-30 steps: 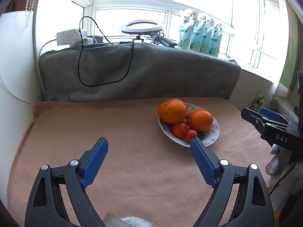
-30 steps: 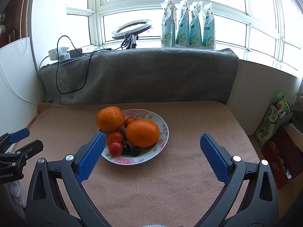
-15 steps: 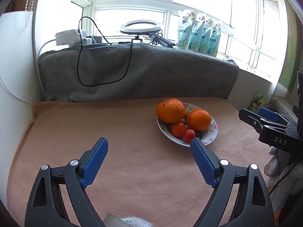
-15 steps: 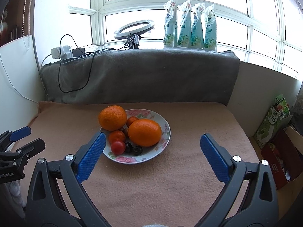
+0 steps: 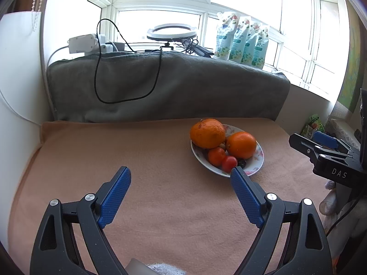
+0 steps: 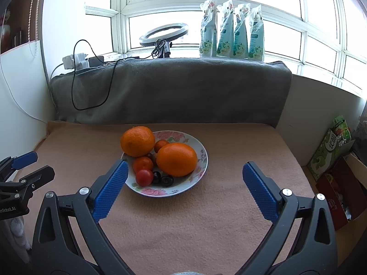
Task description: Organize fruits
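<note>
Left to right across the scene: the left claw (image 5: 180,176) is held above bare peach cloth on the surface (image 6: 206,217), its blue pads spread wide with nothing between them. To its right, the flowered plate (image 6: 199,160) is seen near the middle of the surface, well short of the grey blanket (image 6: 169,91) draped at the back. On the plate's left rim a large rough-skinned orange (image 6: 137,141) is perched, partly overhanging; a smoother orange (image 6: 177,159) is lodged at the plate's centre-right. Between and in front of them are noted two small mandarins (image 6: 142,164), a red cherry tomato (image 6: 144,177) and two dark cherries (image 6: 167,180) toward the near rim. Further right, the right claw (image 6: 183,171) is likewise seen fully parted and empty, its left pad in line with the plate's near-left edge, not touching it as far as can be judged. All fruit is already gathered on the plate and none is seen loose on the cloth. The step in hand is judged to be either the very start or the close of the sorting; which cannot be told. If a pick is to follow, a descent toward one fruit would be called for, the overhanging orange being the easiest approached and also the likeliest to roll off if nudged.
</note>
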